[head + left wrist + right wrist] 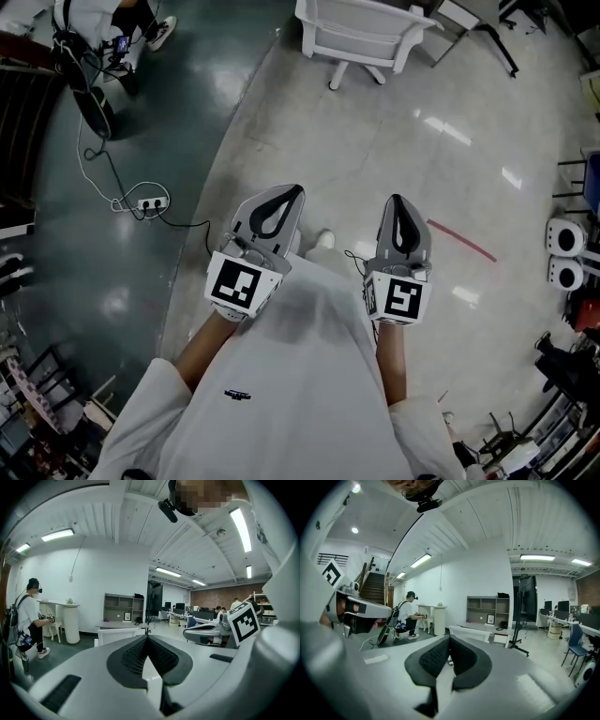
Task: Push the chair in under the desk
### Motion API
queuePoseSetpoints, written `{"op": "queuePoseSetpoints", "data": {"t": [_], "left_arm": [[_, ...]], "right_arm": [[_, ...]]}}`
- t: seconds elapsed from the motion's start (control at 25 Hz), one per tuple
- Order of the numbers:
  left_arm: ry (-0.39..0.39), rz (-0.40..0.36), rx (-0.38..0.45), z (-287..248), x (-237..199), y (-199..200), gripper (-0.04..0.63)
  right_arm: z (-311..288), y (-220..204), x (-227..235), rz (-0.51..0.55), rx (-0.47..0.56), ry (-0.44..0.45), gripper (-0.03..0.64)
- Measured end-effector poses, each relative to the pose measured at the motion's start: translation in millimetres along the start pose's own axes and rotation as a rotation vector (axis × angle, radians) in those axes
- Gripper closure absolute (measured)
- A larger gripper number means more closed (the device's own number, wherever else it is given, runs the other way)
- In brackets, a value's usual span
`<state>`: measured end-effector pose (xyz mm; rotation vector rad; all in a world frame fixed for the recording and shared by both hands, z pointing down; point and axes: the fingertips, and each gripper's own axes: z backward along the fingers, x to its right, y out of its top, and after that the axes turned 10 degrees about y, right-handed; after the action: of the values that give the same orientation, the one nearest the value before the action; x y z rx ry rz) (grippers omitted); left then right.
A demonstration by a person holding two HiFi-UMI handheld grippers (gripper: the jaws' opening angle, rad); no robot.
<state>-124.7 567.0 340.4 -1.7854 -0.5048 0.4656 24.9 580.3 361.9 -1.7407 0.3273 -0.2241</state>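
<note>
A white chair (361, 30) is seen from above at the top of the head view, standing upright on the pale floor (394, 150). Its moulded back and armrests are turned toward the camera, and a white base leg is seen below the seat. A grey-topped desk (461, 13) on dark legs is seen just right of it. The chair is not tucked under the desk.
</note>
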Motion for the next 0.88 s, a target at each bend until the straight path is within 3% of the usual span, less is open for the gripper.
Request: {"op": "queuePoseSetpoints", "data": {"t": [0.2,0.64,0.88], "left_arm": [[0.007,0.032,0.033,-19,-43,8,0.588],[-0.015,0.063,0.059,-40,-149,20,0.588],[-0.039,0.090,0.065,-53,-172,25,0.588]], "right_arm": [[-38,3,-12,0.018,-0.021,0.021,0.606],[-124,54,-66,0.079,0.028,0.020,0.607],[-151,66,-66,0.082,0.012,0.007,0.607]]}}
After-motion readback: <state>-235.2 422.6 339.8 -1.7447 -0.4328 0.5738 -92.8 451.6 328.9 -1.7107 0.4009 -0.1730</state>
